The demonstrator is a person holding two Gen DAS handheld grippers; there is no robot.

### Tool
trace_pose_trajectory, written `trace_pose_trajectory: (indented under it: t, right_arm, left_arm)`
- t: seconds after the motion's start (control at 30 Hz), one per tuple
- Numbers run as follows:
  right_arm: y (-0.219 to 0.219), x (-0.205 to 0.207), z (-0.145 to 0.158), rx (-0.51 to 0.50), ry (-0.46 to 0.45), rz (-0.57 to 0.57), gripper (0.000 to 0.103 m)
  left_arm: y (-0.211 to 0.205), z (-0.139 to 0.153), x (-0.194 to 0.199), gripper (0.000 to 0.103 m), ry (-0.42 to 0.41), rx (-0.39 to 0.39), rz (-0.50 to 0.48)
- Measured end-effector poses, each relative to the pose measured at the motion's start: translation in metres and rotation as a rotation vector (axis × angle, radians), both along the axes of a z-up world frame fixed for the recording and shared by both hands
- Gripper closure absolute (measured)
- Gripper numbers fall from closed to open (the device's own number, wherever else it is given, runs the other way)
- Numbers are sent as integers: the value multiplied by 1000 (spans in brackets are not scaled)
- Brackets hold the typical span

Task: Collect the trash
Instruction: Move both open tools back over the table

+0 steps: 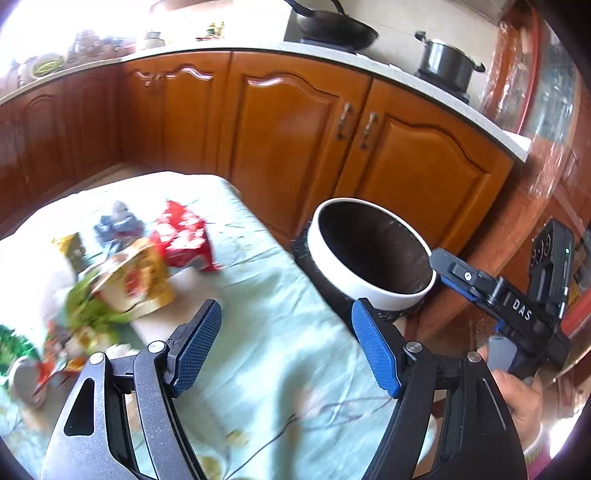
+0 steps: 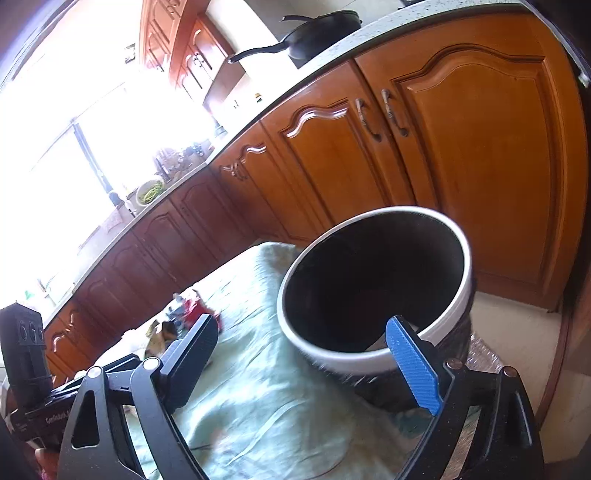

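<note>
A white-rimmed bin with a dark inside (image 1: 373,251) stands beside the table's right edge; it also fills the right wrist view (image 2: 376,291). A heap of wrappers lies on the pale green tablecloth (image 1: 266,347): a red packet (image 1: 184,236), a yellow-red cup (image 1: 136,277), green and grey wrappers. My left gripper (image 1: 286,347) is open and empty above the cloth, right of the heap. My right gripper (image 2: 310,362) is open and empty, its right finger (image 2: 413,369) close to the bin's rim. The right gripper's body shows in the left wrist view (image 1: 517,306).
Orange-brown cabinet doors (image 1: 295,122) run behind the table under a pale worktop with a black wok (image 1: 332,26) and a pot (image 1: 447,62). A bright window (image 2: 74,129) is at the left. Floor shows to the right of the bin (image 2: 517,328).
</note>
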State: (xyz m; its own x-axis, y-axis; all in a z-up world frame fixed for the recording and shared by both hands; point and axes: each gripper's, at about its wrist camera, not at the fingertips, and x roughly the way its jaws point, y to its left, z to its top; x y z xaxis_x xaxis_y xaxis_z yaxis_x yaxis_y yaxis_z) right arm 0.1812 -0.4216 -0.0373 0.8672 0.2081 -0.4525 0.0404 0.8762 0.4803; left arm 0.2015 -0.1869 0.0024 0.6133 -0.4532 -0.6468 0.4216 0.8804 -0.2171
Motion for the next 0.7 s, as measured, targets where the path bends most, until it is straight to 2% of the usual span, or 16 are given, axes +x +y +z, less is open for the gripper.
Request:
trace_pose_trajectory:
  t: [0.33, 0.7]
  right_arm:
    - [71, -23, -1, -12, -39, 117, 6]
    - [131, -20, -7, 0, 37, 251, 6]
  left_arm:
    - [80, -2, -30, 28, -35, 14, 135]
    - [146, -11, -45, 28, -34, 39, 242]
